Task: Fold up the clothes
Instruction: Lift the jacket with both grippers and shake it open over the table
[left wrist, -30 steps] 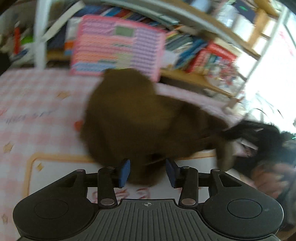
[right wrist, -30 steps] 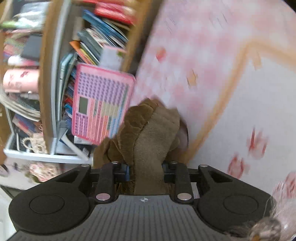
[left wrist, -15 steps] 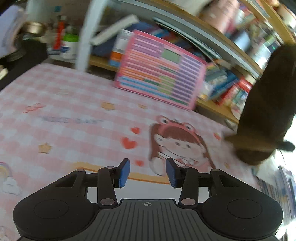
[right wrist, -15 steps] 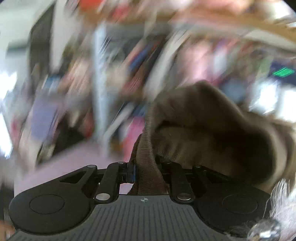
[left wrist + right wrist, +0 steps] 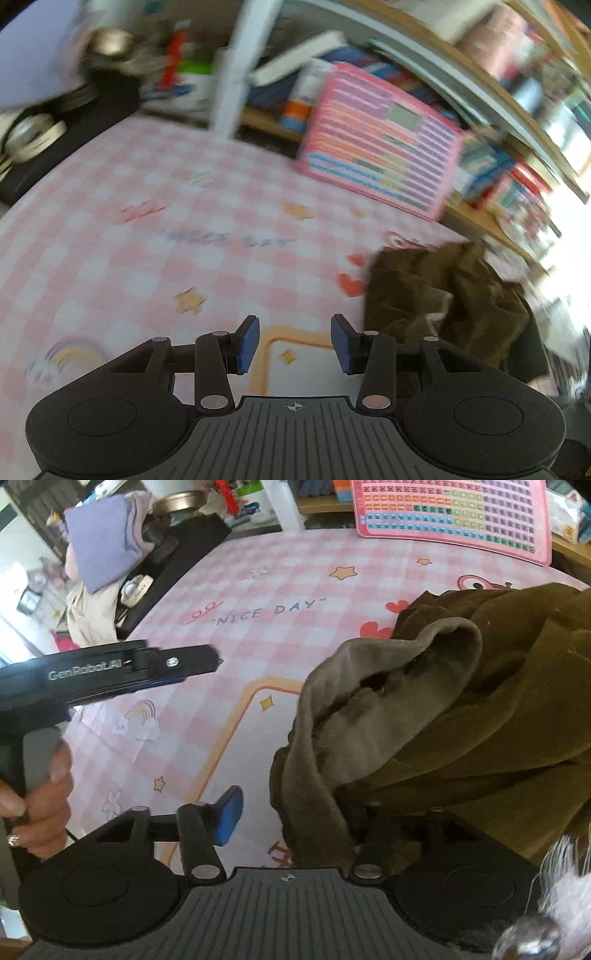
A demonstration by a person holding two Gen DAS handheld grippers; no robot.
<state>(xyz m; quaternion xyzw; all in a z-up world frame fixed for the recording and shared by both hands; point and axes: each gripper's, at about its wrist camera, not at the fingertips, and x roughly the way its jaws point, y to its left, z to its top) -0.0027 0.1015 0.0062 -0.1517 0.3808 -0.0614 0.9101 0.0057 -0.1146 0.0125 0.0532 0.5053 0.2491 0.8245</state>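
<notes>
Clearly the soft, limp brown garment (image 5: 480, 709) wants gripping by an edge; right tongs (image 5: 291, 823) have just parted around it, left tongs (image 5: 294, 345) apart, empty.

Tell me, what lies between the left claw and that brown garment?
Only bare pink checked cloth with printed stars and hearts separates the open left claw from the brown garment; the left wrist view shows it.

Olive-brown garment (image 5: 491, 709) with a grey-taupe lining, pink-and-white checked tablecloth (image 5: 280, 576) with stars and hearts, pink multicoloured chart (image 5: 454, 513).
</notes>
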